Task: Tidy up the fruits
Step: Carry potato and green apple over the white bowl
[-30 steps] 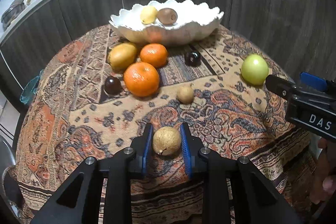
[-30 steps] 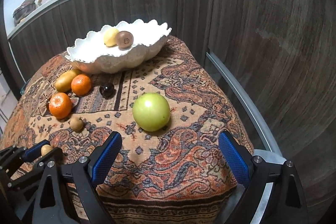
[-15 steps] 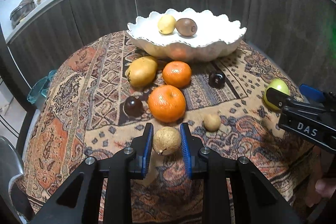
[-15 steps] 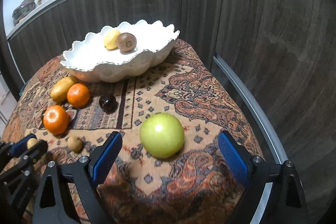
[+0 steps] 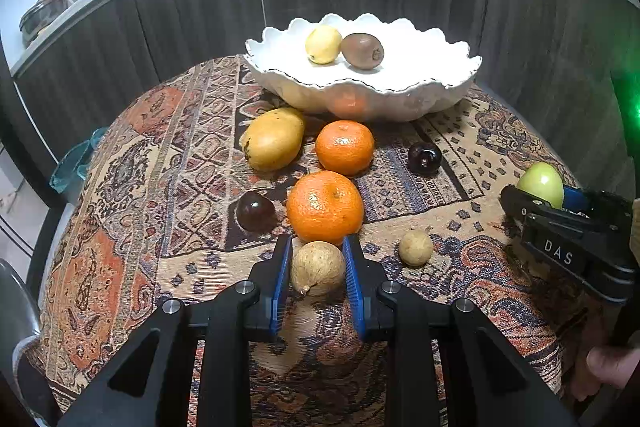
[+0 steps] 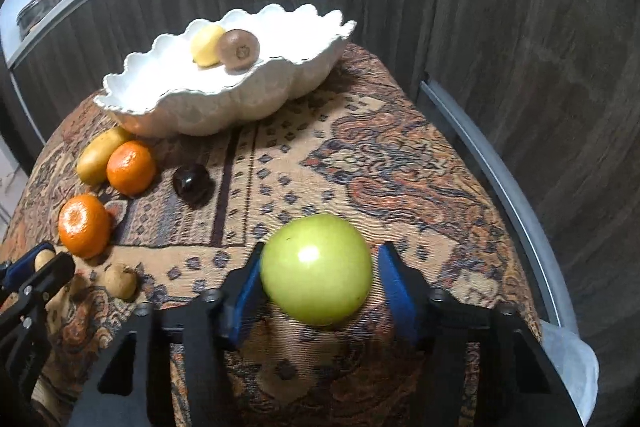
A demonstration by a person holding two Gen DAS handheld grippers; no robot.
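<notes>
My left gripper clamps a tan fruit for the white bowl at upper centre, while my right gripper brackets the green apple, not yet pinching it.

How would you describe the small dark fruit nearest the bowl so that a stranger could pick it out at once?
Start at the white scalloped bowl on the patterned cloth. Just in front of its right half lies a small dark fruit, right of the smaller orange. Unlike the other dark fruit, which sits left of the bigger orange, this one lies alone.
</notes>
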